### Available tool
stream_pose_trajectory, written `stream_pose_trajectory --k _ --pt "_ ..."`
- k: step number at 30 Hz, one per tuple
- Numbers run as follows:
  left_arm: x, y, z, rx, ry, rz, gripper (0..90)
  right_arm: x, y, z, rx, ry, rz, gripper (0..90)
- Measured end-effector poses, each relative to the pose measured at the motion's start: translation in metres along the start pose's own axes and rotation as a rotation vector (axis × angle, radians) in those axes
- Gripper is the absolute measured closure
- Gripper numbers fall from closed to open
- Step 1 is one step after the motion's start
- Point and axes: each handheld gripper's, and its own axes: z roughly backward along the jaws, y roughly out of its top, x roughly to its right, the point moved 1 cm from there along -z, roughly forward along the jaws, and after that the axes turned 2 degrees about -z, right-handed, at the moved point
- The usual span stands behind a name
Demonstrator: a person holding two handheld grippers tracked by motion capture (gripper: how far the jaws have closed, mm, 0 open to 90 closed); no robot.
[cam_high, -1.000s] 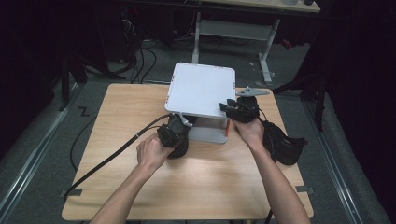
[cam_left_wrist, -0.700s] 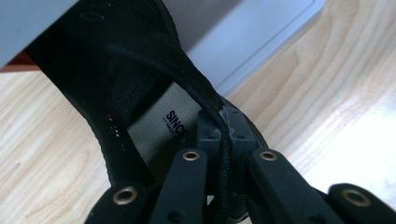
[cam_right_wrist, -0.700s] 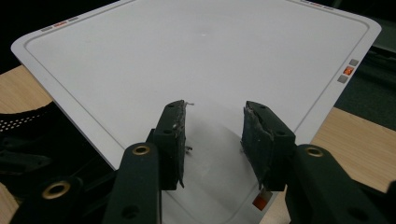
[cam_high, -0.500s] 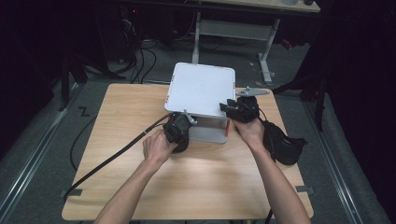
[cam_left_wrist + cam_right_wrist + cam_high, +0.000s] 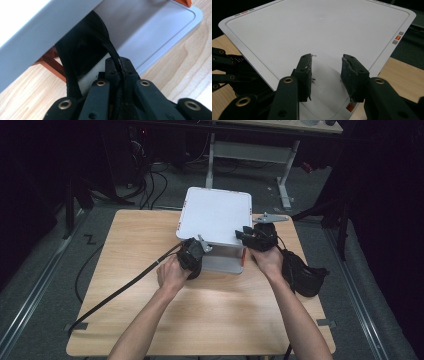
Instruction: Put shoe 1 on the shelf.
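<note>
A white, flat-topped box (image 5: 216,215) with rounded corners and small orange fittings sits at the far middle of a pale wooden table (image 5: 125,315). A black woven strap (image 5: 82,50) hangs out from under its raised lid. The left gripper (image 5: 192,254) pinches that strap tightly at the box's near face. The right gripper (image 5: 248,233) rests on the lid's near right corner, its jaws partly apart and holding nothing. A black pouch (image 5: 304,275) lies just right of the box.

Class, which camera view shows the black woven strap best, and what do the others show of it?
The left gripper view: the black woven strap runs from under the white lid into the shut left gripper. In the high view that spot is too small to tell. The right gripper view faces the lid's top.
</note>
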Motion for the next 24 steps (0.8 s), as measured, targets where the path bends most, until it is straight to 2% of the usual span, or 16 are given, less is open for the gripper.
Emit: stream_pose_trajectory --k 7,9,11,16,20,22,24 --pt "-0.002 0.003 -0.009 0.044 0.008 0.025 85.6 0.0 0.0 0.0 0.0 0.002 -0.001 61.0" --pt "-0.003 0.005 -0.01 0.056 0.009 0.045 83.9 0.0 0.0 0.0 -0.001 0.003 -0.001 61.1" --pt "-0.005 0.007 -0.009 0.059 0.005 0.06 80.2 0.0 0.0 0.0 -0.001 0.003 -0.001 61.1" --pt "-0.005 0.006 -0.005 0.064 -0.004 0.039 65.8 0.001 0.0 0.0 -0.001 0.003 -0.003 61.1" --pt "-0.003 0.009 0.003 0.075 -0.03 0.037 53.5 0.002 0.0 0.0 -0.002 0.001 -0.005 61.1" --pt "-0.003 0.012 0.007 0.089 -0.045 0.05 50.9 0.002 0.0 0.0 -0.001 0.001 -0.008 61.1" --pt "-0.006 0.015 0.014 0.103 -0.061 0.083 48.3 0.002 0.0 0.0 -0.001 0.0 -0.005 61.1"
